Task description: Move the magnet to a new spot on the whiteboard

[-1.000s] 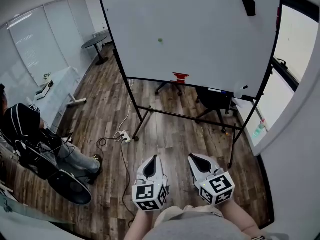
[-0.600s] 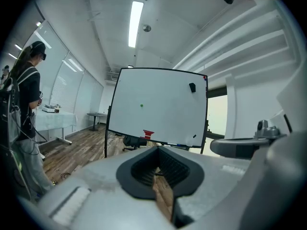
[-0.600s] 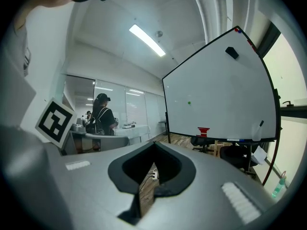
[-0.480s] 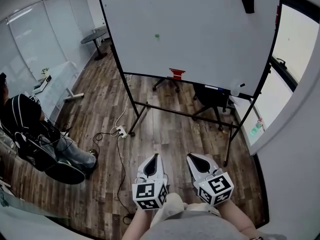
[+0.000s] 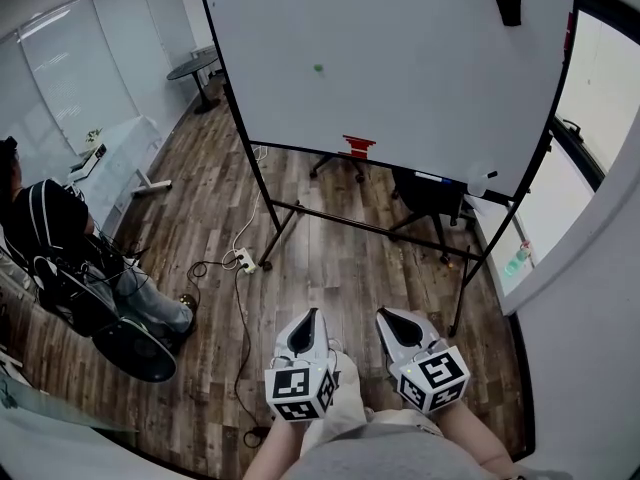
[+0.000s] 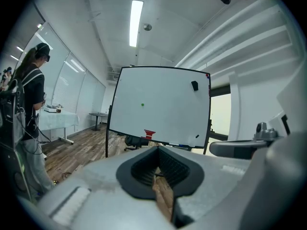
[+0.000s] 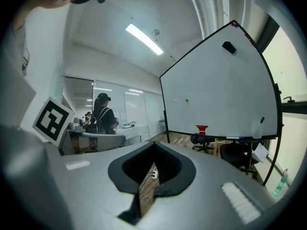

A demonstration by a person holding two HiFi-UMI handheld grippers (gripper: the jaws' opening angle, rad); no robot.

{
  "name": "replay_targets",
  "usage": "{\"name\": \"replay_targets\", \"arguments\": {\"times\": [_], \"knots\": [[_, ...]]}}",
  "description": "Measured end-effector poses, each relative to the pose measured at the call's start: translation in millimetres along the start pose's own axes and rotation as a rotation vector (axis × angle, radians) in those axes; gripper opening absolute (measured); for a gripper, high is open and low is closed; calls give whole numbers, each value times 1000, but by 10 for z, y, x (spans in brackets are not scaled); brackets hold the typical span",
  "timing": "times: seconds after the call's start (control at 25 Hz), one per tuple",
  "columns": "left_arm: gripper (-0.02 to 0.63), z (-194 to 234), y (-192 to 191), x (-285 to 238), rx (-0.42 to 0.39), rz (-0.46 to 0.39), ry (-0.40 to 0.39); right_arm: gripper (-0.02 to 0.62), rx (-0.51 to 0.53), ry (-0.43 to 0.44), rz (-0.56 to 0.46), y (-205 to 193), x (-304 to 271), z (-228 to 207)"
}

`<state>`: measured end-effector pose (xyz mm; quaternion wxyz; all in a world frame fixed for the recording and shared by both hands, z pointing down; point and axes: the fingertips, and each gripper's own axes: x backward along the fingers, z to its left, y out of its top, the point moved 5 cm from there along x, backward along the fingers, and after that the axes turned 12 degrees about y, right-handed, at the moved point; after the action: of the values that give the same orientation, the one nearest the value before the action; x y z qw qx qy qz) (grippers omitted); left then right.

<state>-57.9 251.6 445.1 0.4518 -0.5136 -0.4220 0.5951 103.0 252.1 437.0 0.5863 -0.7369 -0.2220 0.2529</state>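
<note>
Now left gripper (image 5: 309, 315) and right gripper (image 5: 381, 314) jaws sit closed, empty.

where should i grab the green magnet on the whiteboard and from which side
Pinch the small round green magnet across its rim, probably coming straight at the face of the whiteboard. It sits flat on the upright board with bare white all round, so its rim looks free.

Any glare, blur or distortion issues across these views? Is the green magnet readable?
Head view: fisheye bows the whiteboard frame; board evenly lit, no glare; green magnet tiny but distinct. Left gripper view: dark circular vignette, ceiling light blown out. Right gripper view: same vignette, window washed out beside the board.
</note>
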Motion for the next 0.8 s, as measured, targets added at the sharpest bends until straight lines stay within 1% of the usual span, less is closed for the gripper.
{"name": "replay_targets", "arguments": {"times": [0.4, 0.8], "knots": [[5, 11, 91, -471, -6, 3, -12, -2, -9, -15, 2, 64, -290, -369], [5, 280, 263, -1157, 6, -12, -17, -2, 12, -8, 0, 183, -917, -734]]}}
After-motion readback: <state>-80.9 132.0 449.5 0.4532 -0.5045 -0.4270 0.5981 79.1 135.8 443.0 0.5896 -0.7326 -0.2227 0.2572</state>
